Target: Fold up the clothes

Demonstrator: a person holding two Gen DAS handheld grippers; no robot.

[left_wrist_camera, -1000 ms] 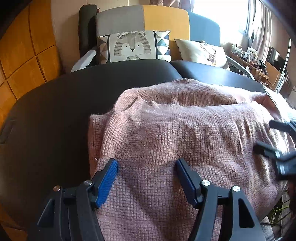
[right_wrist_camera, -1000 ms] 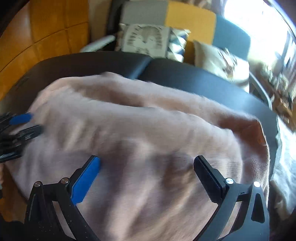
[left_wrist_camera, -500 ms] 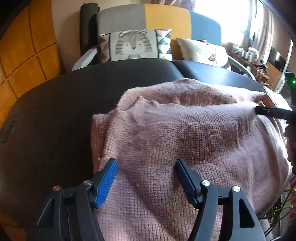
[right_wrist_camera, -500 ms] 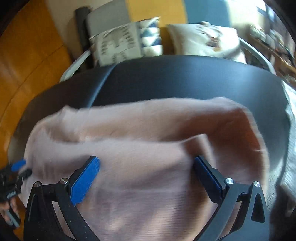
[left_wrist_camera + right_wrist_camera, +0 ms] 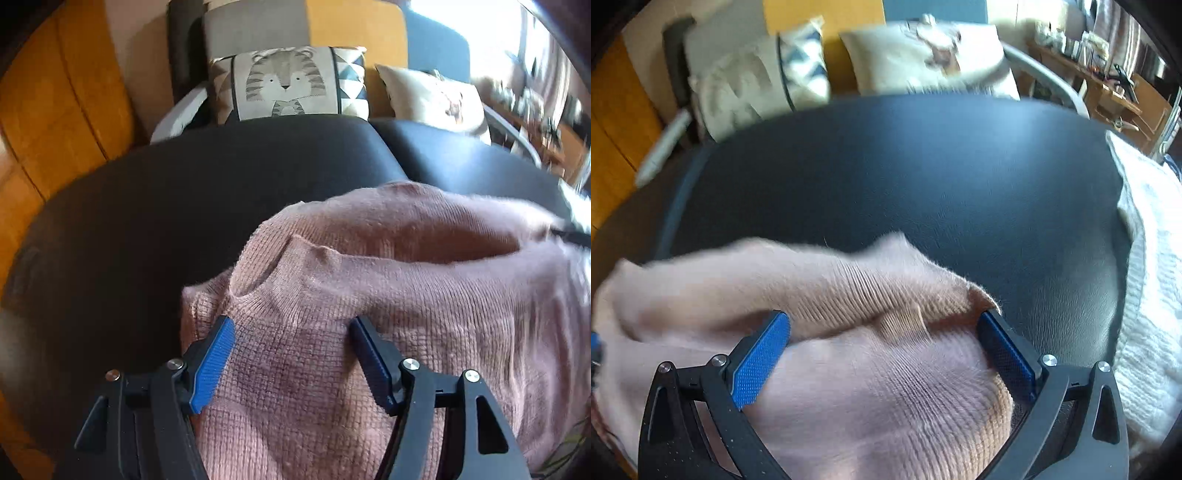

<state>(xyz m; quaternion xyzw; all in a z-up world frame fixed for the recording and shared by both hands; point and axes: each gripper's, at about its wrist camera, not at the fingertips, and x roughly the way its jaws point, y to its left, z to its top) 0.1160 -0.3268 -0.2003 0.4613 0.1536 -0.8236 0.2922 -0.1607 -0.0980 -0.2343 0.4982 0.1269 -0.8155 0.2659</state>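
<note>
Left wrist view: the left hand-held gripper (image 5: 290,328) points down at the pink knit sweater (image 5: 388,295), its jaws spread wide with nothing clamped; the blue pads sit over the near left part of the garment, close to the collar, and whether they touch the knit cannot be told. The sweater lies folded over itself on a black padded surface (image 5: 184,206), its near edge hanging toward the camera. Beyond the surface stands a sofa with a tiger-print cushion (image 5: 286,83) and a pale cushion (image 5: 432,99).

In the right wrist view, the right hand-held gripper (image 5: 882,332) also has its jaws wide apart, straddling the sweater's right end (image 5: 871,369) without pinching it. A white knitted cloth (image 5: 1148,295) lies at the right edge of the black surface, apart from the sweater.
</note>
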